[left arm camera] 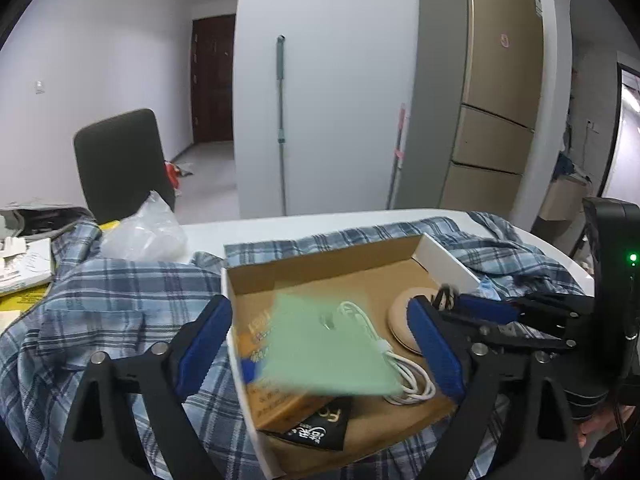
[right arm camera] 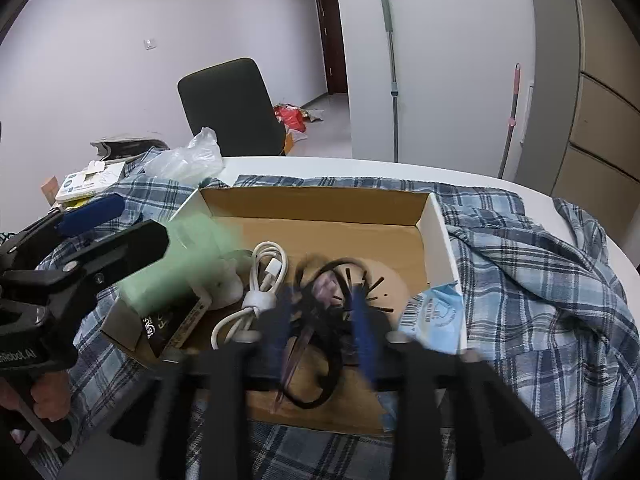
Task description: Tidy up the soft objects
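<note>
Spreading wide, my left fingers (left arm camera: 326, 344) stood apart over the cardboard box (left arm camera: 320, 268), with a blurred pale green cloth (left arm camera: 320, 352) between them; the pads pressed on nothing that I could see, and whether the cloth touched either pad I could not tell. My right fingers (right arm camera: 324, 320) were smeared by motion, partly open, and a tangle of black cord (right arm camera: 320, 320) lay between them over the box floor; I could not tell whether the pads gripped it. Just beside that tangle a coiled white cable (right arm camera: 260, 288) lay in the box, near a round tan disc (left arm camera: 404, 320) and a dark packet (left arm camera: 316, 426) at the near corner. A light blue packet (right arm camera: 434, 320) leaned at the box's right wall. Under the box a blue plaid shirt (right arm camera: 540, 280) spread across the white tabletop (right arm camera: 360, 166). At the far left of the tabletop sat a crumpled clear plastic bag (right arm camera: 188, 160) and some papers (right arm camera: 86, 184). Beyond stood a dark chair (right arm camera: 228, 108), and a mop handle (right arm camera: 390, 68) leaned on the wall.
</note>
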Demonstrator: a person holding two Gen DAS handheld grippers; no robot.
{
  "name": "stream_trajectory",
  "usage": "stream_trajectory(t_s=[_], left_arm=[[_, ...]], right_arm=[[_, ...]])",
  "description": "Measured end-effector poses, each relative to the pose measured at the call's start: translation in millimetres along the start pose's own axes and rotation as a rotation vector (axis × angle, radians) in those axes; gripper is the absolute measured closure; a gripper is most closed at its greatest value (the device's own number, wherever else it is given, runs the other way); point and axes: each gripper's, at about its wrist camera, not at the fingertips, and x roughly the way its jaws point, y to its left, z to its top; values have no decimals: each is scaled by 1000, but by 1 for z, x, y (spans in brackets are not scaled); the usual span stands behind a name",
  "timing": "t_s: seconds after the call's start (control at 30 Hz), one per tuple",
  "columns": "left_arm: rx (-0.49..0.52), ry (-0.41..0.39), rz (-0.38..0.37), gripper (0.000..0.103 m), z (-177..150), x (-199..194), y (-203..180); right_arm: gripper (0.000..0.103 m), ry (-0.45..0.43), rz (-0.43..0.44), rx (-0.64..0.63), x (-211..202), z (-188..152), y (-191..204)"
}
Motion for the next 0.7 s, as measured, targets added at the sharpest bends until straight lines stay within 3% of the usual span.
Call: stream_trajectory(t_s=[0.03, 0.43, 0.57, 0.7], left_arm=[[-3, -4, -2, 12, 1, -1, 1], [-6, -116, -6, 12, 13, -37, -3], [-6, -201, -13, 12, 20, -66, -7], [-3, -306, -22, 12, 25, -101, -12]], right_arm=[[48, -2, -2, 0, -1, 1, 0], [48, -97, -43, 13, -26, 13, -4], [47, -158, -73, -17, -49, 19, 3], [36, -227, -81, -19, -80, 26, 8]])
